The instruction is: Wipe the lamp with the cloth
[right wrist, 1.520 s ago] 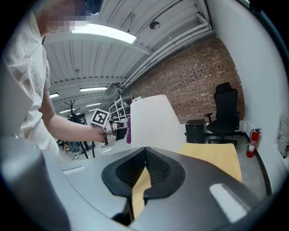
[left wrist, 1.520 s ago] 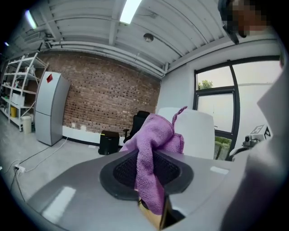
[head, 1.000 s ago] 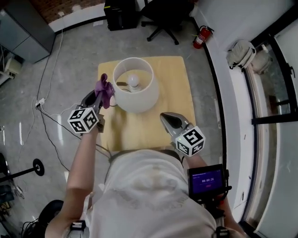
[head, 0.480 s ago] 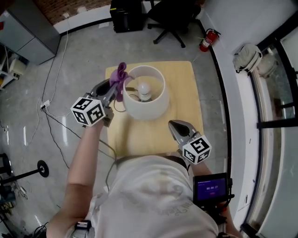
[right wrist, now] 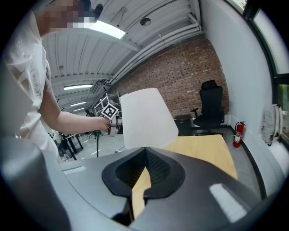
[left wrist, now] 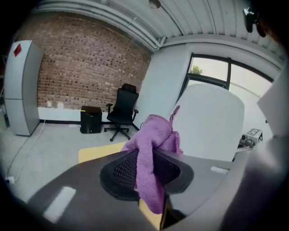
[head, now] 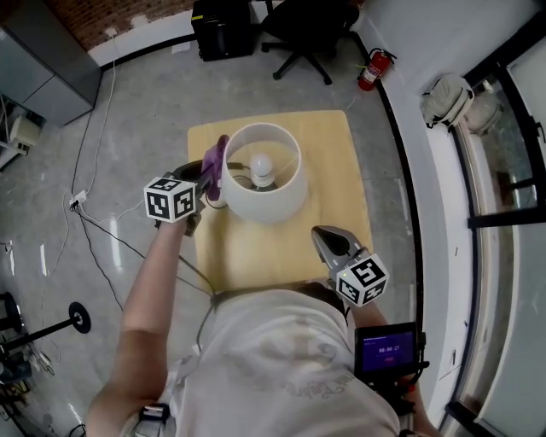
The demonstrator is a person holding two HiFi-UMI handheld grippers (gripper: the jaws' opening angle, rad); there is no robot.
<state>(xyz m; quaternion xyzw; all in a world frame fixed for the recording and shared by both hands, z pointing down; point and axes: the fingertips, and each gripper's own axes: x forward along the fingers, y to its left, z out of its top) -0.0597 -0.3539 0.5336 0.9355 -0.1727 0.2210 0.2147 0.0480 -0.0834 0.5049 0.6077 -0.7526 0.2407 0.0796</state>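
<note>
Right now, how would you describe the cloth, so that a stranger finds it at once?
Find the wooden table with the white lamp on it. At the lamp's left side, in the head view, the left gripper pinches the cloth. It is the only purple thing there.

- Table [head: 341,162]: straight before you, on the floor.
- Lamp [head: 266,195]: on the table, left of its middle.
- Bulb [head: 263,167]: inside the lamp's shade.
- Your left gripper [head: 203,175]: over the table's left edge, just beside the lamp's left side.
- Cloth [head: 214,162]: between that gripper's jaws, right at the shade's left wall.
- Your right gripper [head: 324,236]: over the table's near right part, apart from the lamp.
- Chair [head: 303,26]: behind the table.
- Box [head: 222,26]: left of the chair.
- Extinguisher [head: 374,68]: right of the chair, by the wall.
- Cable [head: 94,222]: on the floor, left of the table.
</note>
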